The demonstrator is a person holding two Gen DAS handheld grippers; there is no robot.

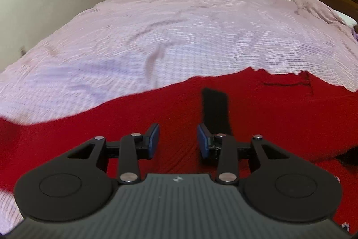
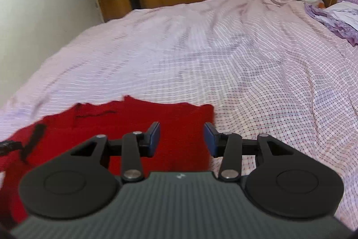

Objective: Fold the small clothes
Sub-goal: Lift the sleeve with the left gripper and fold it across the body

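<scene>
Your red garment point(image 1: 156, 122) lay flat on the bed point(image 1: 179, 37), on its checked sheet, below both grippers. The fingers of your left gripper point(image 1: 178, 140) and your right gripper point(image 2: 182, 138) stood apart and held nothing. The garment seemed partly folded already, so I judge that more folds were left for you.

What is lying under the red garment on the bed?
The red garment lies on a pink checked bedsheet, which shows around its far and right edges. Whatever is directly beneath the cloth is covered, so nothing else can be confirmed.
</scene>
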